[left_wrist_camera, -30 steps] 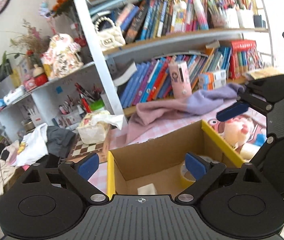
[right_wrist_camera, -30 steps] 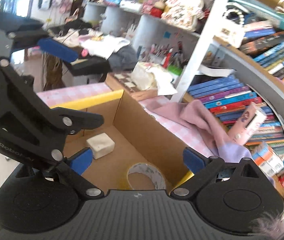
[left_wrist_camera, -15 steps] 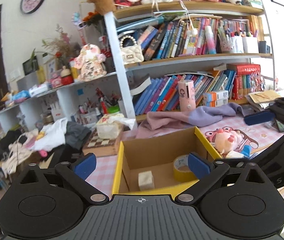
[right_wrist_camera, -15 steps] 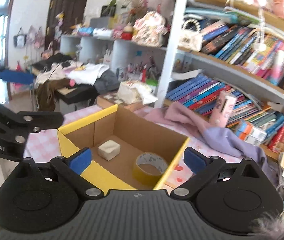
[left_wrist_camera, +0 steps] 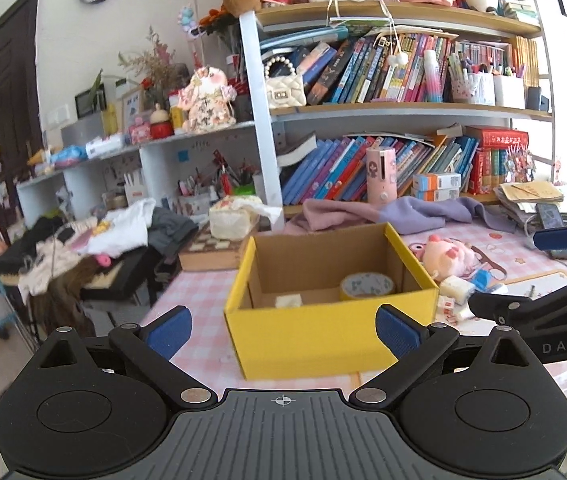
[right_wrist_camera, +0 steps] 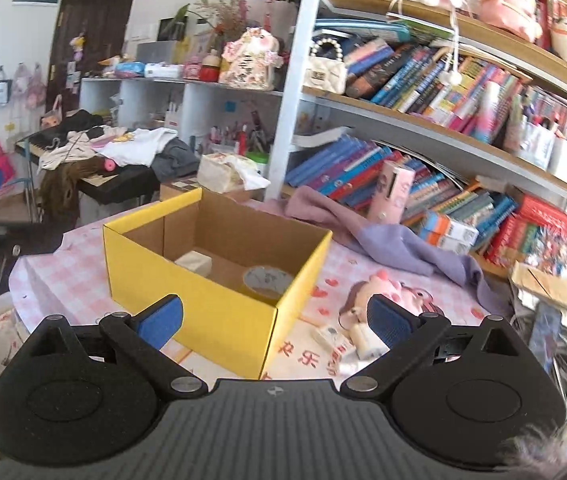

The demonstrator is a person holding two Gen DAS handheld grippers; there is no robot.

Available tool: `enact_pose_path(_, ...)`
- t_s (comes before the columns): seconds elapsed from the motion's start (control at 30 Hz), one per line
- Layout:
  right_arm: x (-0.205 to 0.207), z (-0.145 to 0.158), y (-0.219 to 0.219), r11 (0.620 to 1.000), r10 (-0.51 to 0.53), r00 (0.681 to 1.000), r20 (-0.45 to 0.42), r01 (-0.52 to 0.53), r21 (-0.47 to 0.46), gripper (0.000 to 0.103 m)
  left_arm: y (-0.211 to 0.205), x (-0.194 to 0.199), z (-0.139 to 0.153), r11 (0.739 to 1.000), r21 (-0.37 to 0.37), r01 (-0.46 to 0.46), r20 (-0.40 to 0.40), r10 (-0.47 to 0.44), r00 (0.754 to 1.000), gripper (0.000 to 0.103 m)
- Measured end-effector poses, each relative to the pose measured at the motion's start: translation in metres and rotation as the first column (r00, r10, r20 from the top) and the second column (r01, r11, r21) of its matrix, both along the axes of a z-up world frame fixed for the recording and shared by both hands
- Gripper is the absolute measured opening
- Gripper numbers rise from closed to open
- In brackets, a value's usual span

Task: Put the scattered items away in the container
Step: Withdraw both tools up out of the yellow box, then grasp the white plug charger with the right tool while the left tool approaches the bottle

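A yellow cardboard box [left_wrist_camera: 323, 332] [right_wrist_camera: 187, 300] stands open-topped on the pink checked table. Inside it lie a yellow tape roll [left_wrist_camera: 367, 284] [right_wrist_camera: 267, 280] and a small white block [left_wrist_camera: 288, 301] [right_wrist_camera: 195, 262]. To the box's right on the table lie a pink pig plush [left_wrist_camera: 447, 256] [right_wrist_camera: 387, 286], a white block [left_wrist_camera: 455, 286], a small blue item [left_wrist_camera: 481, 280] and a little white tube [right_wrist_camera: 363, 338]. My left gripper [left_wrist_camera: 283, 328] is open and empty, short of the box's front wall. My right gripper [right_wrist_camera: 274, 320] is open and empty near the box's front right corner.
A pink and purple cloth [left_wrist_camera: 383, 216] lies behind the box, against a crowded bookshelf [left_wrist_camera: 403, 160]. A tissue box [left_wrist_camera: 235, 220] sits on a chequered board at the back left. Clothes [left_wrist_camera: 95, 240] are piled on a keyboard off the table's left. Papers [left_wrist_camera: 531, 196] are stacked at the right.
Both grippers have drawn back from over the box towards the table's near side. The box now shows whole from the front. Both views have rolled level.
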State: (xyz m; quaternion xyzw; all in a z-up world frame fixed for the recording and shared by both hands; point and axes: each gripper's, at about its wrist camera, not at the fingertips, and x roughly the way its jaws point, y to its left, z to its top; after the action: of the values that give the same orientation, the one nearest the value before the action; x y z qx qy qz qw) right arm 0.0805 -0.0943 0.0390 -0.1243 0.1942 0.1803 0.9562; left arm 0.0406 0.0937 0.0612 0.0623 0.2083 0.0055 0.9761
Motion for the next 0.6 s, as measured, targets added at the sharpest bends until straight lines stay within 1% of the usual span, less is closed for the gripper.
enact_pose_path(0.13,-0.014,-0.004,-0.005,0.999,-0.05,0.999,0.013,0.05,0.0,0.099,-0.004,-0.007,-0.008,0.999,-0.035,-0.009,-0.015,0.009,1.0,0.1)
enact_pose_path(0.27,-0.025,-0.014,-0.01,0.99,-0.131,0.991,0.014,0.132,-0.041,0.097,-0.008,-0.017,-0.021,0.997,-0.07,-0.034,-0.035,0.031,0.999,0.1)
enact_pose_path(0.33,-0.028,-0.019,-0.014,0.987,-0.156,0.988,0.002,0.156,-0.05,0.096,-0.01,-0.019,-0.027,0.997,-0.068,-0.045,-0.054,0.042,0.998,0.1)
enact_pose_path(0.43,-0.034,-0.024,-0.022,0.982,-0.187,0.982,-0.015,0.186,-0.036,0.091,-0.011,-0.018,-0.035,0.996,-0.072,-0.054,-0.084,0.048,0.995,0.1)
enact_pose_path(0.53,-0.036,-0.029,-0.03,0.977,-0.212,0.976,-0.041,0.212,-0.024,0.09,-0.015,-0.018,-0.041,0.997,-0.069,-0.042,-0.099,0.035,0.995,0.1)
enact_pose_path(0.6,-0.037,-0.032,-0.034,0.976,-0.22,0.974,-0.06,0.219,-0.022,0.09,-0.021,-0.017,-0.045,0.998,-0.063,-0.018,-0.104,0.011,0.995,0.1)
